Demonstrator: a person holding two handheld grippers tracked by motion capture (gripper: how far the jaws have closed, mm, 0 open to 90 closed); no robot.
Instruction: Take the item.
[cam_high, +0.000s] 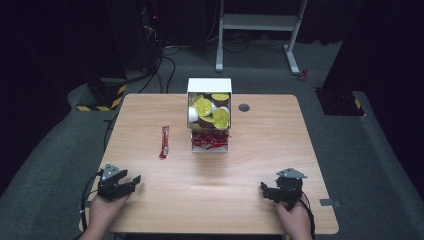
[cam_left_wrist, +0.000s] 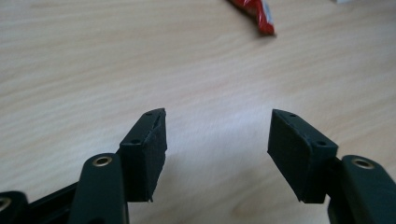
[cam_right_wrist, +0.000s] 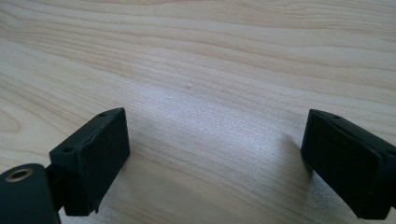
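Note:
A white box (cam_high: 209, 86) stands at the far middle of the wooden table (cam_high: 270, 145), its lid up. Inside lie several round cups with yellow-green lids (cam_high: 204, 106), and red shredded paper (cam_high: 210, 140) fills its near end. A red sachet (cam_high: 164, 142) lies flat on the table left of the box; its end shows as a red packet (cam_left_wrist: 254, 11) in the left gripper view. My left gripper (cam_high: 134, 181) rests open at the near left, nothing between its jaws (cam_left_wrist: 218, 116). My right gripper (cam_high: 263, 189) rests open at the near right over bare wood (cam_right_wrist: 217, 116).
A small dark round grommet (cam_high: 244, 107) sits in the table right of the box. Beyond the table stand a white frame (cam_high: 260, 22) and a yellow-black striped base (cam_high: 102, 95) on the grey floor. Cables trail from both grippers.

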